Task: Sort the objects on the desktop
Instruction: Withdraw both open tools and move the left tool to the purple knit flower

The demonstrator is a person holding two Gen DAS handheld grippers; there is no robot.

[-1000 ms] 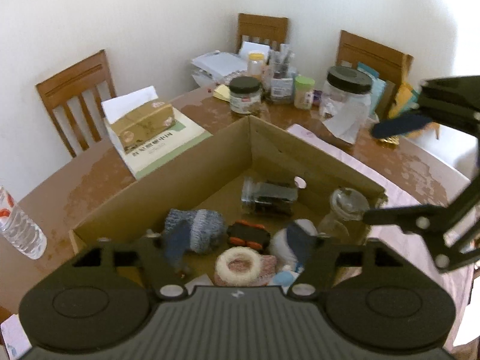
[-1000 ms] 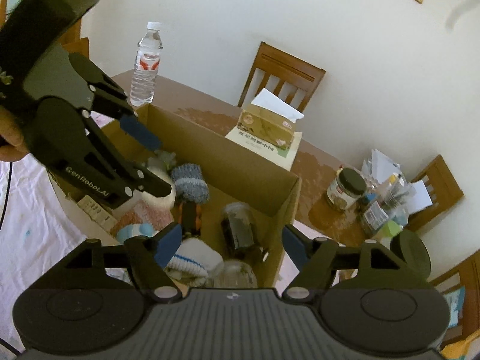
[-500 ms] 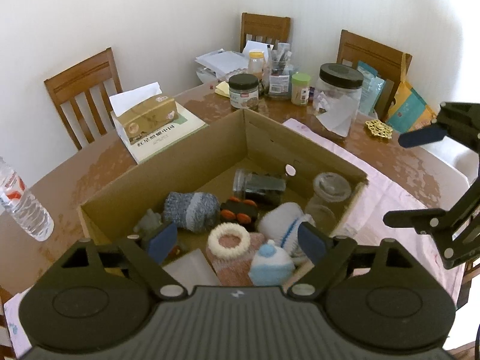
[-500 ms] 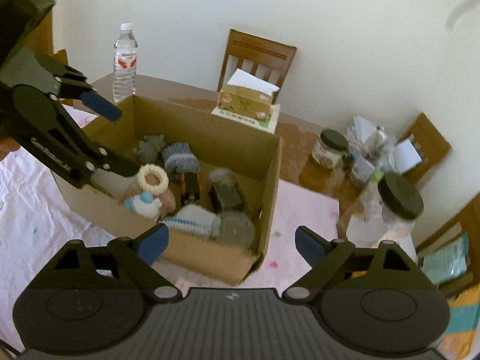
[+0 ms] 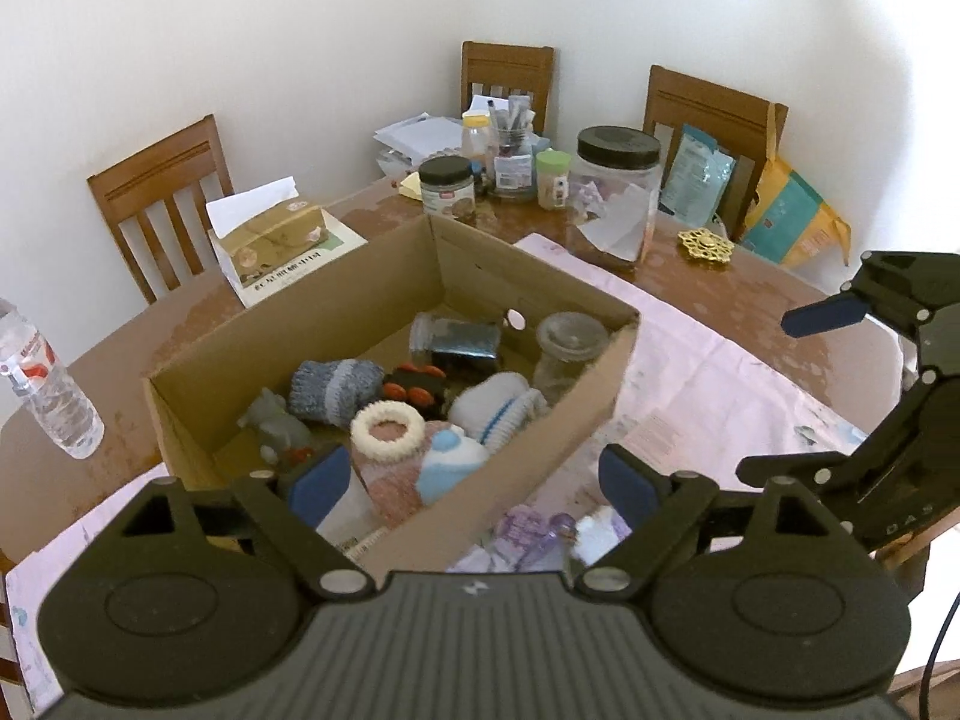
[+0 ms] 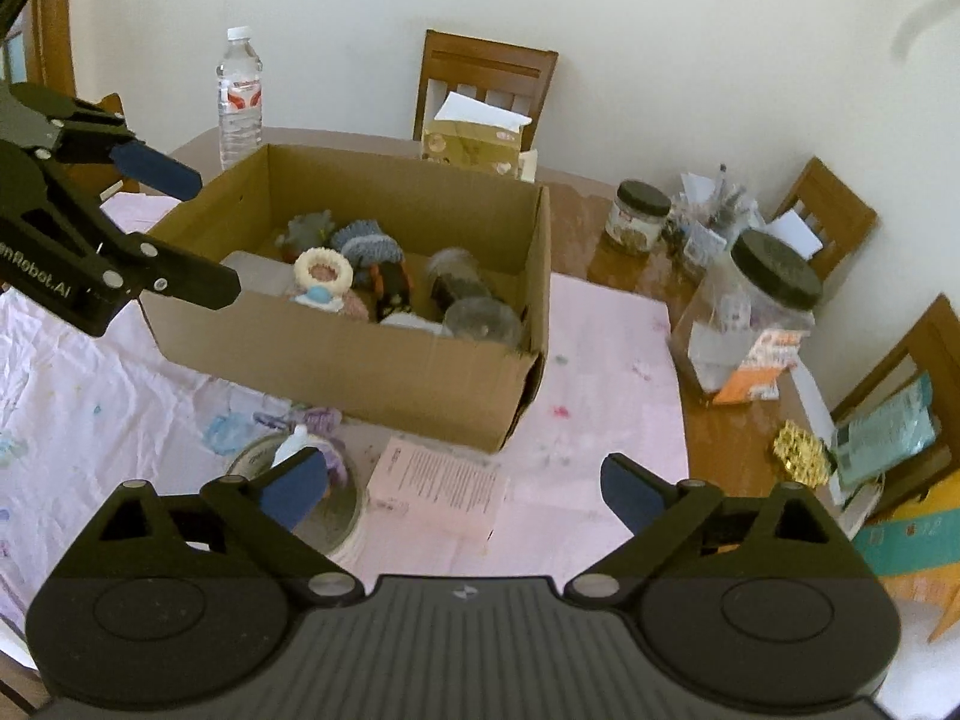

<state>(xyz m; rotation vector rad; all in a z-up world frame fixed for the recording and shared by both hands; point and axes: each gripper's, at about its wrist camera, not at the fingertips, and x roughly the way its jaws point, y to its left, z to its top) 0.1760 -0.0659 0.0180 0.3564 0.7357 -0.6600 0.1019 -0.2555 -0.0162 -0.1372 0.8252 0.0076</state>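
Observation:
An open cardboard box (image 5: 540,420) (image 6: 360,360) stands on a pink cloth. It holds knitted socks, a white ring (image 5: 387,431), a toy car, a grey figure and clear jars (image 5: 570,339). My left gripper (image 5: 474,483) is open and empty above the box's near side. My right gripper (image 6: 462,489) is open and empty, in front of the box. Below the right gripper lie a pink paper (image 6: 441,489), a round tin (image 6: 300,480) and a purple object (image 6: 318,420). Each gripper shows in the other's view, the right one (image 5: 840,384) and the left one (image 6: 162,228).
A tissue box (image 5: 273,234) on a booklet, a water bottle (image 5: 48,390), a big black-lidded jar (image 5: 615,198), small jars, a pen cup, a gold trivet (image 5: 705,245) and packets crowd the wooden table. Wooden chairs (image 5: 162,192) stand round it.
Both grippers have pulled up and back from the box, still open and empty. More of the table and the cloth in front of the box shows.

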